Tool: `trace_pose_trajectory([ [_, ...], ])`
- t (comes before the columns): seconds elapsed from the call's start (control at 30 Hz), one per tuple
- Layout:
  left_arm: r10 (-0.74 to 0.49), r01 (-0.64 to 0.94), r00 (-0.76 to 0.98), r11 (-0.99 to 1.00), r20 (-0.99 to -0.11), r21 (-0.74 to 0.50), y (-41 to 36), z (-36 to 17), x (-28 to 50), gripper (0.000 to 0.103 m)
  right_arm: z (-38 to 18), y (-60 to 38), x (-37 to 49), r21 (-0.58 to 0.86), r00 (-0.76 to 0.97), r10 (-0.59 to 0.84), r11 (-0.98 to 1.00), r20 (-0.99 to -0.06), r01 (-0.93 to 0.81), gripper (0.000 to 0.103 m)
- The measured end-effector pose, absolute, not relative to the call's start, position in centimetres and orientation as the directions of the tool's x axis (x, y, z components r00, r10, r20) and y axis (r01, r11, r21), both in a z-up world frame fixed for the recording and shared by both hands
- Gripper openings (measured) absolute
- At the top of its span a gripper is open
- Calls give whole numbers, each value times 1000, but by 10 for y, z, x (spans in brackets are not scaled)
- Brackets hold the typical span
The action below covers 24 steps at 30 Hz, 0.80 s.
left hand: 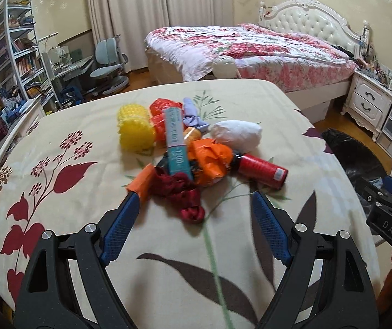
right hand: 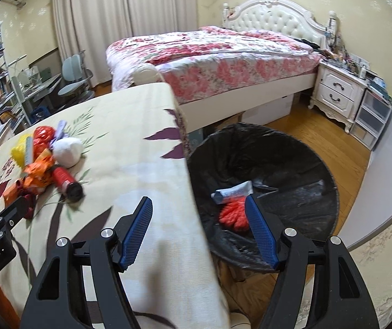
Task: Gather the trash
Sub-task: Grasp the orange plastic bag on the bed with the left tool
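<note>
A pile of trash lies on the flowered tablecloth [left hand: 58, 142]: yellow foam netting [left hand: 134, 128], a red bag [left hand: 163, 108], a teal box [left hand: 176, 142], a white wad [left hand: 237, 133], an orange bag [left hand: 209, 161], a red can [left hand: 261, 170] and dark red cloth [left hand: 182, 192]. My left gripper [left hand: 196, 196] is open just in front of the pile, its left fingertip by an orange scrap [left hand: 141, 182]. My right gripper [right hand: 198, 200] is open and holds nothing, over the table's edge beside the black-lined bin [right hand: 278, 148]. In the bin lie a tube [right hand: 234, 190] and red netting [right hand: 231, 215].
A bed with a pink floral cover [right hand: 223, 63] stands behind the table. Further right stand a white nightstand [right hand: 335, 93] and plastic drawers [right hand: 371, 120]. A desk, a chair [left hand: 108, 60] and bookshelves [left hand: 14, 49] fill the far left. Wood floor [right hand: 319, 137] surrounds the bin.
</note>
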<state>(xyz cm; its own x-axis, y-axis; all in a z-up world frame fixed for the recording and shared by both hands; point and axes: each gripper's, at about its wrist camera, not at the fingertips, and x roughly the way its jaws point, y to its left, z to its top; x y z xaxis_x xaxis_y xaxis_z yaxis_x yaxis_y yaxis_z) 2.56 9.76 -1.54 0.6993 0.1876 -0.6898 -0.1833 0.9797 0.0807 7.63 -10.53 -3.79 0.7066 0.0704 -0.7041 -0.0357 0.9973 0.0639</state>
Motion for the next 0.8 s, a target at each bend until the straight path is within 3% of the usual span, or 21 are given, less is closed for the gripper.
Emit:
trace_pose_trajectory([
  [0.27,229,-267,668,962,-708,60,145,-22,8,82,-41,-63,74,60,681,138,989,-719,-136,68],
  [0.5,195,-273,638,962,-745,18,163,-32,12,79,-46,-32,72,43,663,171,978,-729,-205,68],
  [0.7,169,-243,629,970,-759,15,163,-36,25,63,-45,-16,70,36,656,189,970,-730,-239,68],
  [0.8,144,-224,620,975,-771,2,165,-39,32,49,-45,-9,68,32,654,196,967,-730,-254,68],
])
